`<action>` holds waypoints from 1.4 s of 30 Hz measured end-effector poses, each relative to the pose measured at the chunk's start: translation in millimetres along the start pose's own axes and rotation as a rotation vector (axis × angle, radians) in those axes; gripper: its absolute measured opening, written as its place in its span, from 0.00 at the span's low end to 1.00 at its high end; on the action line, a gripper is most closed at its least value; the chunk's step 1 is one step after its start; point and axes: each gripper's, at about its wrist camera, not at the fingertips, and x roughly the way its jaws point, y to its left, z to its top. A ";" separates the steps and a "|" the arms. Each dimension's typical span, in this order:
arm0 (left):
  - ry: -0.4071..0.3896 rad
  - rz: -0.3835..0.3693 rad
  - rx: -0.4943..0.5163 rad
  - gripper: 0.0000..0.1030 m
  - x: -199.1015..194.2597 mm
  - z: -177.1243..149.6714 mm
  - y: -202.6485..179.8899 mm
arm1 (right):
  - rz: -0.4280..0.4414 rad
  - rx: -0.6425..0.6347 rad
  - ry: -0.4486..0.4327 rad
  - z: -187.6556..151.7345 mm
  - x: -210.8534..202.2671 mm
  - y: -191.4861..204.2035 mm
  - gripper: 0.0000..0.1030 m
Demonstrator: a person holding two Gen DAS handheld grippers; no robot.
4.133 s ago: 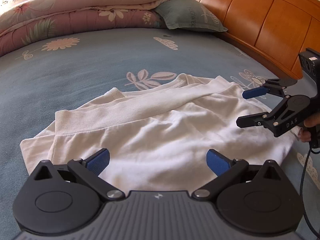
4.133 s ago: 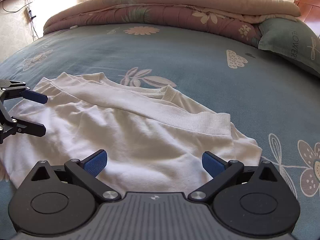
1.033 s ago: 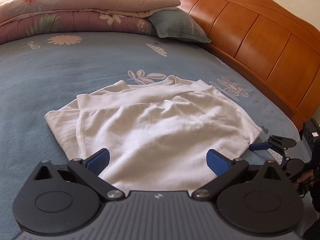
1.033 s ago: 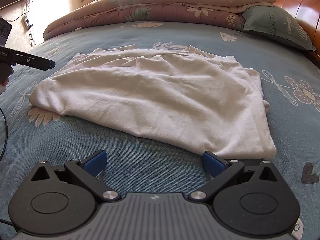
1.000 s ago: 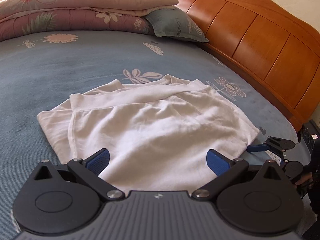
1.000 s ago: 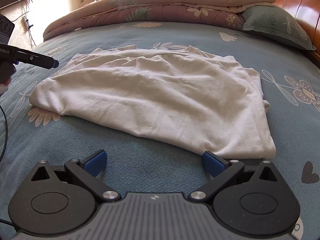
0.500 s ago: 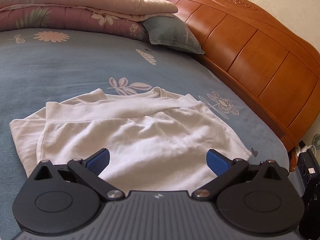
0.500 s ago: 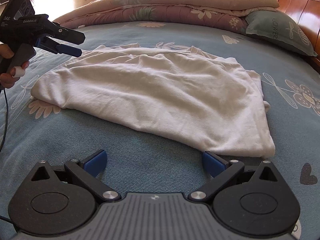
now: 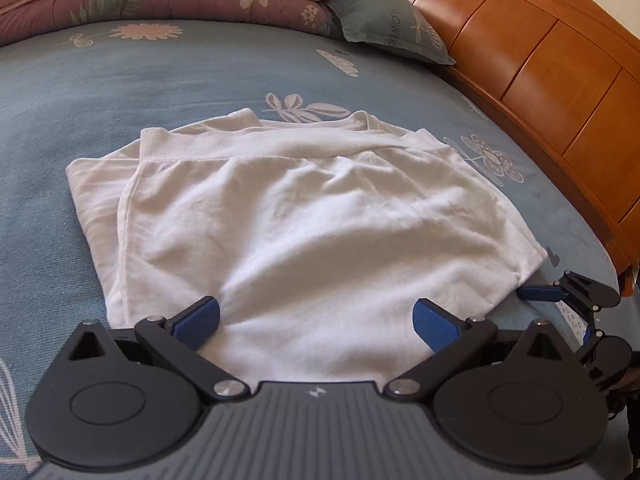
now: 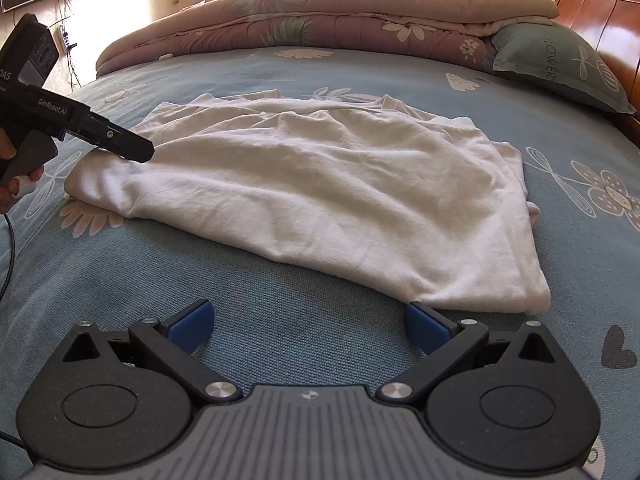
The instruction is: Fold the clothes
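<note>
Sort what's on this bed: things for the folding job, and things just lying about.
For the job:
white shirt
left tongs, open
right tongs, open

Just lying about:
folded quilt
pillow
headboard
bedsheet

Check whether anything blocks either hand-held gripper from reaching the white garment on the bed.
Nothing visible does. The left hand-held gripper is open right over the white garment. The right hand-held gripper is open at its near corner, with only bare bedsheet between.
</note>
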 end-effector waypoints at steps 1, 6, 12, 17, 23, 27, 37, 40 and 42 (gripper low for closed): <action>-0.009 0.016 0.038 0.99 -7.6 -3.6 -6.8 | 0.001 0.003 0.012 2.3 -0.8 -0.3 1.00; -0.043 0.109 0.268 0.99 -28.4 -27.2 -41.9 | 0.025 0.019 0.007 9.6 -12.2 -5.4 1.00; -0.022 0.300 0.532 0.99 -25.5 -49.5 -68.6 | -0.104 -0.222 -0.004 22.3 -25.5 8.8 1.00; 0.023 0.533 0.787 0.99 -16.6 -66.2 -75.9 | -0.329 -0.580 0.067 12.2 -20.6 12.0 1.00; 0.012 0.616 0.993 0.99 5.2 -70.8 -99.5 | -0.467 -0.821 0.122 -0.1 5.1 17.5 1.00; -0.023 0.615 1.103 0.99 24.9 -67.7 -124.2 | -0.464 -0.885 0.060 11.1 21.1 38.4 1.00; -0.058 0.588 1.187 0.99 51.7 -54.0 -146.9 | -0.433 -1.016 -0.084 31.9 51.3 85.0 1.00; -0.017 0.631 1.159 0.99 44.4 -54.2 -124.3 | -0.429 -0.997 -0.071 32.2 45.8 71.4 1.00; 0.009 0.675 1.145 0.99 37.7 -56.0 -106.0 | -0.456 -0.982 -0.044 29.6 41.4 53.5 1.00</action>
